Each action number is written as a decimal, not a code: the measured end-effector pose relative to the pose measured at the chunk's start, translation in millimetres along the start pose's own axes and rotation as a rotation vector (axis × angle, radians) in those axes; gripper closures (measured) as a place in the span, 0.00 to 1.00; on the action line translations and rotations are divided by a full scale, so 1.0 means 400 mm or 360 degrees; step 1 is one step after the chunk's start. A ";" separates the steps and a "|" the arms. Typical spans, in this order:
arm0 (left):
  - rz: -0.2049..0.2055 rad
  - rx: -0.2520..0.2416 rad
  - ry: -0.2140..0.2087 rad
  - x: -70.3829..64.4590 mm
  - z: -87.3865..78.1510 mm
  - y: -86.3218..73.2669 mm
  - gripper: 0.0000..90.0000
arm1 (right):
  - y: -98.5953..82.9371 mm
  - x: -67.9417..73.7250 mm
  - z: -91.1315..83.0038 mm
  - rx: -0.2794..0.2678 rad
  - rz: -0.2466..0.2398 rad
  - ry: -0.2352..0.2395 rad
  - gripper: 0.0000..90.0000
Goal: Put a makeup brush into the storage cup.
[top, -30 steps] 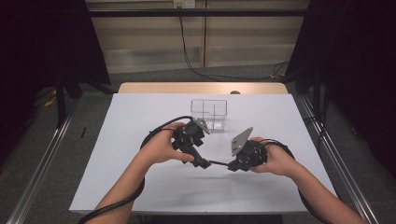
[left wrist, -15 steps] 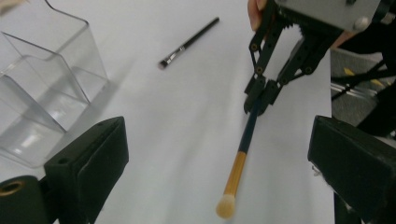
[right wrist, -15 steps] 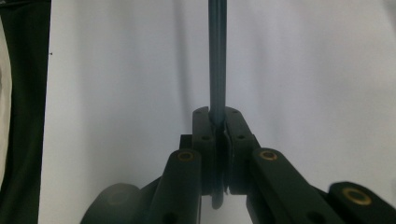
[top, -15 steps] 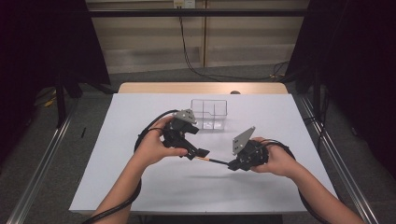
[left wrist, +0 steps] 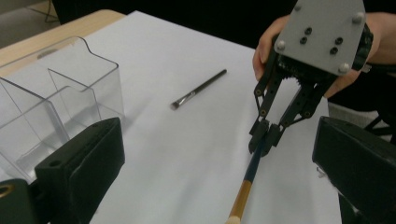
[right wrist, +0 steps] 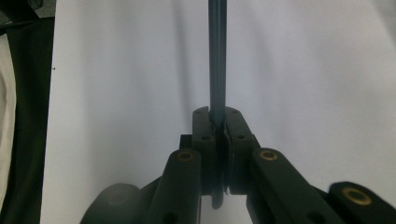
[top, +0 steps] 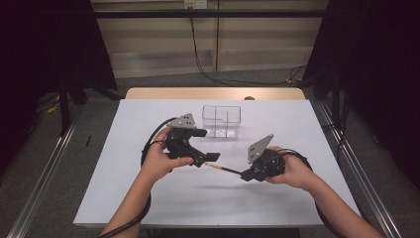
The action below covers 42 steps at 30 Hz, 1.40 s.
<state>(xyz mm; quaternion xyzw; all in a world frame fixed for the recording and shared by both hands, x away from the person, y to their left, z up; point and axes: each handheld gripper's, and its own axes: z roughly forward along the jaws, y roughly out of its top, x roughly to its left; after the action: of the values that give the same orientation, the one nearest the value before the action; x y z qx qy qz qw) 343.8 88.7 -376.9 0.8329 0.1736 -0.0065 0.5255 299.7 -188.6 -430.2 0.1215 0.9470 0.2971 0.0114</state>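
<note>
Brush point(top: 228, 169): clamped at its dark handle by the right hand-held gripper point(top: 243, 175), held above mid-bench point(top: 148, 208), tip toward 10 o'clock. Left hand-held gripper point(top: 205, 144): spread wide, nothing held. Clear organizer point(top: 221, 120) at 12 o'clock; open bench all round.

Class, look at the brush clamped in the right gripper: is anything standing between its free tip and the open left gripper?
Nothing visible does. The brush juts from the right gripper toward the left gripper, whose jaws stand open around its tip, with bare white table below.

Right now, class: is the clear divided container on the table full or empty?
Empty. In the left gripper view the clear container shows only bare walls and floor in the compartments in view; the small brush lies outside it on the table.
</note>
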 end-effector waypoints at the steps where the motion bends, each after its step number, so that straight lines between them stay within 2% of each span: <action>1: 0.0000 0.0000 0.0000 0.000 0.000 0.000 0.02 | 0.000 0.000 0.000 0.0000 0.0000 0.0000 0.95; 3: -0.0034 -0.0036 -0.0019 0.003 0.001 -0.006 0.02 | -0.002 -0.001 -0.001 -0.0021 0.0009 0.0004 0.95; 6: -0.0036 -0.0053 -0.0009 0.004 0.005 -0.012 0.02 | -0.005 -0.002 -0.003 -0.0057 0.0021 0.0006 0.95; 8: -0.0032 -0.0117 -0.0003 0.007 0.003 -0.017 0.02 | -0.008 -0.001 -0.003 -0.0065 0.0030 0.0010 0.95; 9: -0.0032 -0.0117 -0.0003 0.007 0.003 -0.017 0.02 | -0.008 -0.001 -0.003 -0.0065 0.0030 0.0010 0.95; 14: -0.0045 -0.0230 -0.0005 0.008 -0.002 -0.019 0.02 | -0.012 -0.001 -0.004 -0.0099 0.0037 0.0010 0.95; 22: -0.0057 -0.0242 0.0012 0.013 -0.002 -0.026 0.02 | -0.013 -0.003 -0.009 -0.0176 0.0074 -0.0002 0.95; 26: -0.0087 -0.0260 -0.0002 0.014 0.000 -0.030 0.02 | -0.009 -0.003 -0.016 -0.0251 0.0096 -0.0020 0.95; 28: -0.0071 -0.0254 0.0011 0.015 0.000 -0.031 0.02 | -0.007 -0.002 -0.017 -0.0269 0.0107 -0.0022 0.95; 30: -0.0097 -0.0256 -0.0004 0.014 0.003 -0.033 0.02 | -0.005 -0.003 -0.019 -0.0314 0.0128 -0.0033 0.95; 31: -0.0088 -0.0250 0.0007 0.015 0.004 -0.034 0.02 | -0.004 -0.004 -0.020 -0.0340 0.0136 -0.0038 0.95; 32: -0.0098 -0.0254 0.0004 0.016 0.005 -0.035 0.03 | -0.001 -0.005 -0.021 -0.0394 0.0162 -0.0053 0.95; 37: -0.0117 -0.0262 -0.0008 0.015 0.007 -0.038 0.05 | 0.008 -0.005 -0.023 -0.0469 0.0213 -0.0082 0.95; 38: -0.0106 -0.0254 -0.0006 0.015 0.009 -0.038 0.06 | 0.012 -0.007 -0.025 -0.0512 0.0233 -0.0096 0.95; 39: -0.0106 -0.0254 -0.0006 0.015 0.009 -0.038 0.06 | 0.012 -0.007 -0.025 -0.0512 0.0233 -0.0096 0.95; 40: -0.0115 -0.0260 -0.0006 0.015 0.010 -0.039 0.07 | 0.016 -0.008 -0.030 -0.0559 0.0245 -0.0104 0.95; 42: -0.0113 -0.0270 -0.0005 0.014 0.010 -0.039 0.10 | 0.021 -0.008 -0.033 -0.0590 0.0253 -0.0115 0.95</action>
<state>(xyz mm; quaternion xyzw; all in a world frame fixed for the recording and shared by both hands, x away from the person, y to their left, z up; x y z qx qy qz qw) 345.3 92.9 -393.5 0.7787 0.2023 -0.0117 0.5937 303.3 -190.2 -414.8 0.2022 0.8626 0.4617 0.0440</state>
